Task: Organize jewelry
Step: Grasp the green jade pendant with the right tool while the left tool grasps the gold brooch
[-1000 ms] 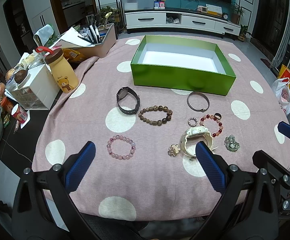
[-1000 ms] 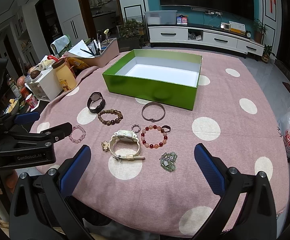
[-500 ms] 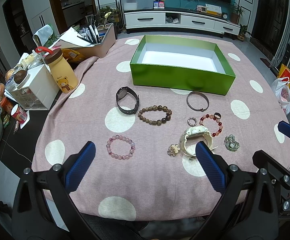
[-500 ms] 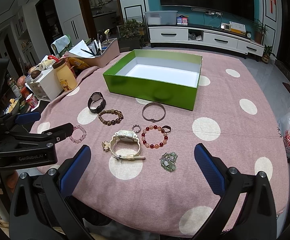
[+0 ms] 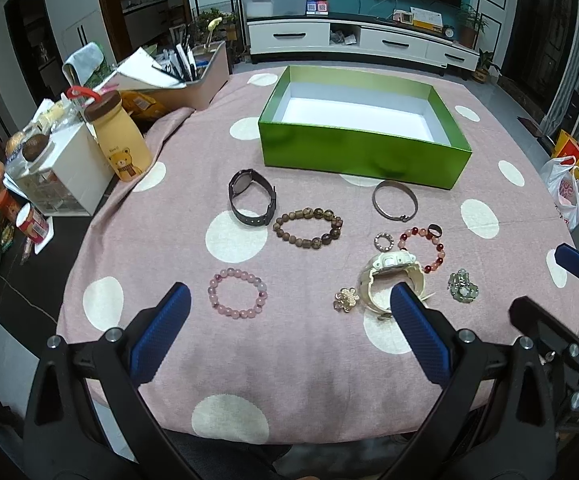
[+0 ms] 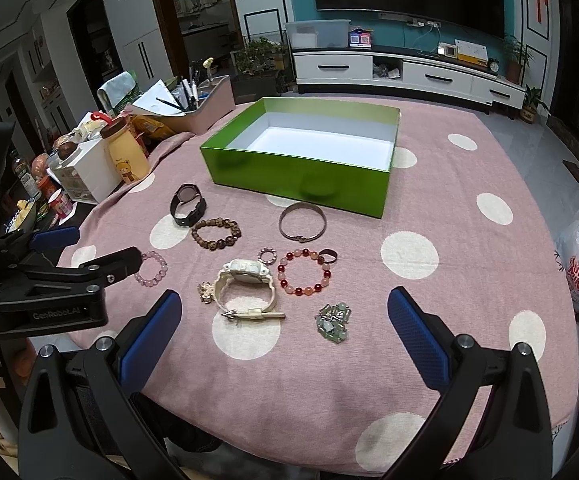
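I hold both tools above the near edge of the table (image 5: pixel 289 360), which is covered in a pink cloth with pale dots. My left gripper (image 5: pixel 289 308) has its blue fingers spread wide with nothing between them, and my right gripper (image 6: pixel 285 312) is spread just as wide and also grips nothing. The green box (image 5: pixel 363 156) stands at the far side, its white inside bare. All the jewelry lies loose on the cloth between the box and me. Nearest the box are a black watch (image 5: pixel 251 203) on the left and a metal bangle (image 5: pixel 394 201) on the right, with a brown bead bracelet (image 5: pixel 308 228) between them and slightly nearer me. A pink bracelet (image 5: pixel 237 298) lies just ahead of my left gripper's left finger. In the right wrist view a white watch (image 6: pixel 245 290) sits between a gold flower brooch (image 6: pixel 206 293) and a red bead bracelet (image 6: pixel 304 272); a small beaded ring (image 6: pixel 267 255) and a dark ring (image 6: pixel 327 256) lie close to that bracelet, and a green trinket (image 6: pixel 333 322) lies nearest me. A yellow bottle (image 5: pixel 119 142) stands off to the left.
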Demonstrator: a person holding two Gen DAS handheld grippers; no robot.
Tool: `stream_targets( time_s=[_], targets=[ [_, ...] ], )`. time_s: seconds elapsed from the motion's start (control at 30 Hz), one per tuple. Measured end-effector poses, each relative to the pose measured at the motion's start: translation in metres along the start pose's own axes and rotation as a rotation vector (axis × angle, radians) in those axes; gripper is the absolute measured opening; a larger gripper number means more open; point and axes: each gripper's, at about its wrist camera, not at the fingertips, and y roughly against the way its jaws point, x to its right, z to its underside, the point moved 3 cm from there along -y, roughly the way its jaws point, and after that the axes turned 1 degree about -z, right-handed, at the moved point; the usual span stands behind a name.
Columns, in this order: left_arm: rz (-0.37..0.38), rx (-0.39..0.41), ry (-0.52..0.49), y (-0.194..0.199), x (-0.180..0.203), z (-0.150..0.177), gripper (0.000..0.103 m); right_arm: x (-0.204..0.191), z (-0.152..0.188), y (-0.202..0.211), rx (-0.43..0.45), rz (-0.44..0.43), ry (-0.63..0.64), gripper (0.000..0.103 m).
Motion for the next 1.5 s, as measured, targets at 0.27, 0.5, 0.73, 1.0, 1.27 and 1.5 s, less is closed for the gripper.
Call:
stream_targets(
  time_s=[0.27, 0.5, 0.73, 1.0, 1.27, 1.5],
  targets=[
    [0.0, -0.053, 0.103, -0.032, -0.04, 0.015, 0.101, 0.034, 0.013, -0.011, 0.001, 0.023, -0.022, 0.102],
    [-0.004, -0.055, 0.134, -0.055, -0.067, 0.037, 0.101, 0.049, 0.046, -0.035, -0.06, 0.02, 0.008, 0.102],
    [0.049, -0.048, 0.112, -0.071, -0.061, 0.049, 0.101, 0.044, 0.057, -0.061, -0.071, -0.001, 0.039, 0.089],
    [0.163, 0.008, -0.047, -0.068, -0.01, 0.046, 0.101, 0.038, 0.057, -0.091, -0.075, 0.0, 0.101, 0.062],
    [0.229, 0.01, -0.148, -0.077, 0.022, 0.045, 0.094, 0.037, 0.049, -0.099, -0.037, 0.032, 0.162, 0.024],
    [0.273, -0.018, -0.176, -0.092, 0.03, 0.043, 0.072, 0.047, 0.044, -0.093, -0.013, -0.011, 0.088, 0.011]
  ],
)
